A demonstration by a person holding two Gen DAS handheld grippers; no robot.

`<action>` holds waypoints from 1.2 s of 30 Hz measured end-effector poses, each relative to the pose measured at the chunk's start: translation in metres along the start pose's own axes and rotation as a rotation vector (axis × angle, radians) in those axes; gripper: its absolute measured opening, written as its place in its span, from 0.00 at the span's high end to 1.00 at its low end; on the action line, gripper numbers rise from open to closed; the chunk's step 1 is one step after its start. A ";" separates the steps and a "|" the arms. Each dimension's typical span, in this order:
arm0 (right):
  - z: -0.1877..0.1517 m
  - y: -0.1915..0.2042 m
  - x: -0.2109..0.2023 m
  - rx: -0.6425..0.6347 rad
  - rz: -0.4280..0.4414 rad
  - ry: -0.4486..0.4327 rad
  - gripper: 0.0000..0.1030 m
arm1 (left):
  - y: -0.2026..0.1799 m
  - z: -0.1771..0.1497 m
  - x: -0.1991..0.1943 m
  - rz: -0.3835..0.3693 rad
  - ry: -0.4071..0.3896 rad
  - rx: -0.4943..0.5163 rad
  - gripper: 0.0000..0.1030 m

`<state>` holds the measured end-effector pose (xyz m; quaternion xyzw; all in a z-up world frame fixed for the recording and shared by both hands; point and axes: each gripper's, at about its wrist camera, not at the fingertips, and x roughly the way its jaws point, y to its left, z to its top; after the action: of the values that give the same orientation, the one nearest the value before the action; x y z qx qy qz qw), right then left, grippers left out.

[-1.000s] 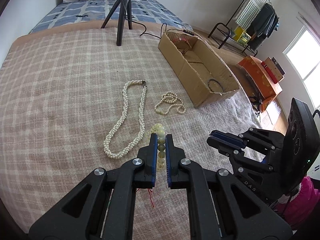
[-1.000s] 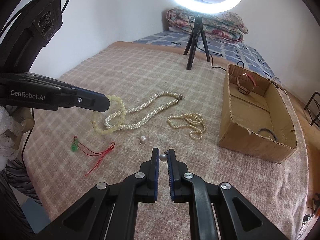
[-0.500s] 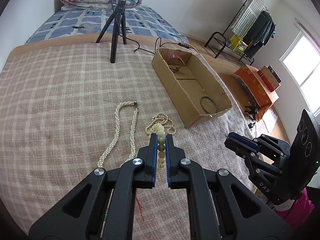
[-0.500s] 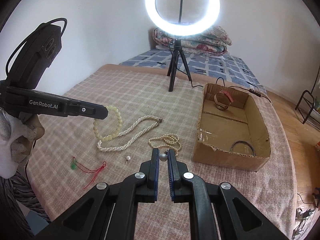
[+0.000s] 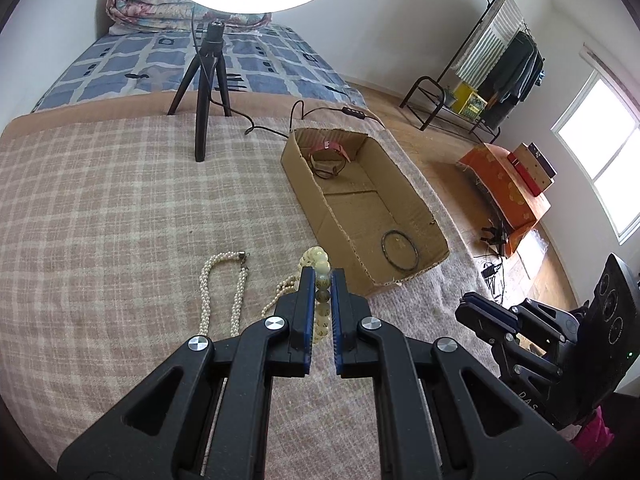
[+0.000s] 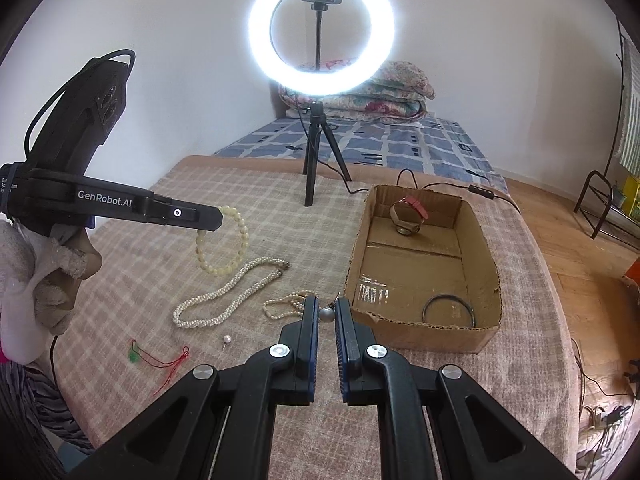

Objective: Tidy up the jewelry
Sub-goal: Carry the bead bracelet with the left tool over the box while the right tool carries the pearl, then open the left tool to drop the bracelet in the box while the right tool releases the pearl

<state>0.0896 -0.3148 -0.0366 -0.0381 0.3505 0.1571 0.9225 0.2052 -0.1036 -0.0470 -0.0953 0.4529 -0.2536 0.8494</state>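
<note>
Your left gripper (image 5: 322, 276) is clamped on the pale bead bracelet (image 6: 224, 240), lifted above the plaid blanket (image 6: 248, 184). Your right gripper (image 6: 326, 312) pinches a pearl earring (image 6: 326, 314) just before the cardboard box (image 6: 486, 276).

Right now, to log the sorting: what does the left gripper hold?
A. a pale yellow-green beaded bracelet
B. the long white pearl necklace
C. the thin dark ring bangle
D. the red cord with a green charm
A: the left gripper is shut on the pale yellow-green beaded bracelet, which hangs lifted above the plaid blanket.
</note>
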 end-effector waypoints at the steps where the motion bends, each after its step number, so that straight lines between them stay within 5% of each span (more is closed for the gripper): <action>1: 0.001 -0.002 0.001 0.004 -0.003 0.000 0.94 | -0.002 0.003 0.002 0.001 -0.001 0.005 0.95; 33: 0.014 -0.069 0.073 0.173 -0.056 0.094 0.93 | -0.063 0.102 0.139 0.003 0.057 0.110 0.95; 36: 0.015 -0.069 0.074 0.174 -0.059 0.089 0.79 | -0.063 0.104 0.143 0.008 0.059 0.108 0.95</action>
<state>0.1728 -0.3581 -0.0767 0.0250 0.4020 0.0968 0.9102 0.3343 -0.2381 -0.0664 -0.0398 0.4636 -0.2771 0.8407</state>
